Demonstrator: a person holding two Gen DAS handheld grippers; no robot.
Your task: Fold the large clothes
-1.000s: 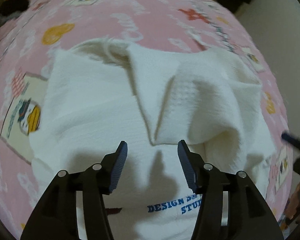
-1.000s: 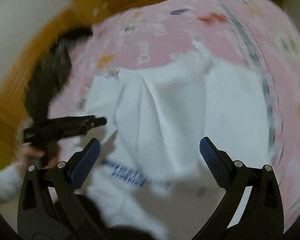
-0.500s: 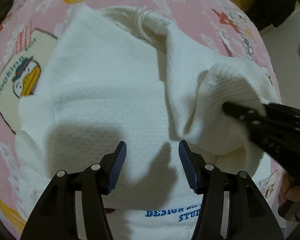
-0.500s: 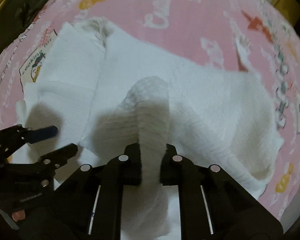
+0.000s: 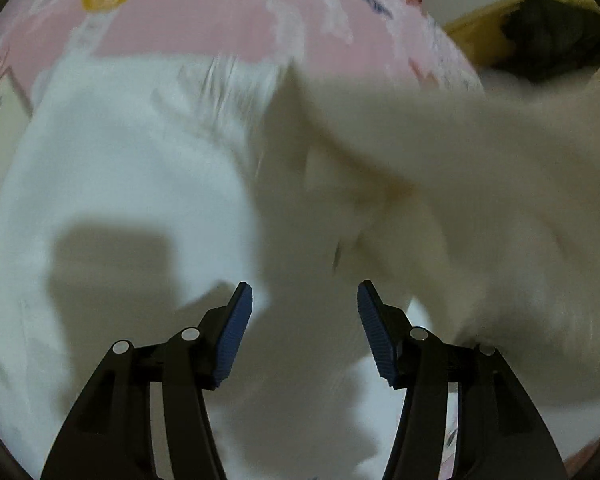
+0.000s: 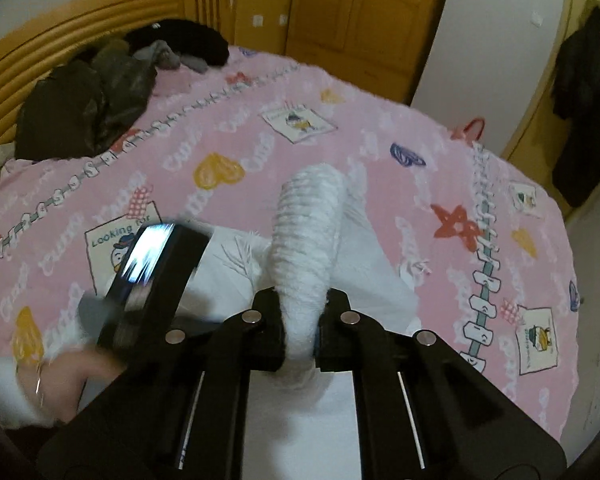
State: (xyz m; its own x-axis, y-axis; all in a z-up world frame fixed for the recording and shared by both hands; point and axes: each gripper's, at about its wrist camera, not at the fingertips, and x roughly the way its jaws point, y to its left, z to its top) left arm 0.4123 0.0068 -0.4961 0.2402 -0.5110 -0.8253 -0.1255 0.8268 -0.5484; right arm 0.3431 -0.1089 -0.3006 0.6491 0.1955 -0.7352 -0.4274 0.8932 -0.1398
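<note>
A large white textured garment (image 5: 120,180) lies spread on the pink bed cover (image 5: 220,12). My left gripper (image 5: 305,312) hovers just above it with its blue pads (image 5: 238,320) apart and nothing between them. A raised part of the cloth (image 5: 460,160) sweeps blurred across the right of the left wrist view. My right gripper (image 6: 300,320) is shut on a rolled fold of the white garment (image 6: 308,220), which stands up from the jaws above the bed. The left gripper's body (image 6: 152,280) shows blurred to its left, held by a hand (image 6: 72,376).
The pink patterned bed cover (image 6: 260,132) stretches far around the garment. A pile of dark clothes (image 6: 92,92) lies by the wooden headboard (image 6: 80,28). Wooden wardrobe doors (image 6: 340,12) stand behind the bed, and a dark coat (image 6: 584,80) hangs at the right.
My right gripper went from wide open to shut on a fold of the garment and rose with it. My left gripper moved in closer over the cloth, its opening unchanged.
</note>
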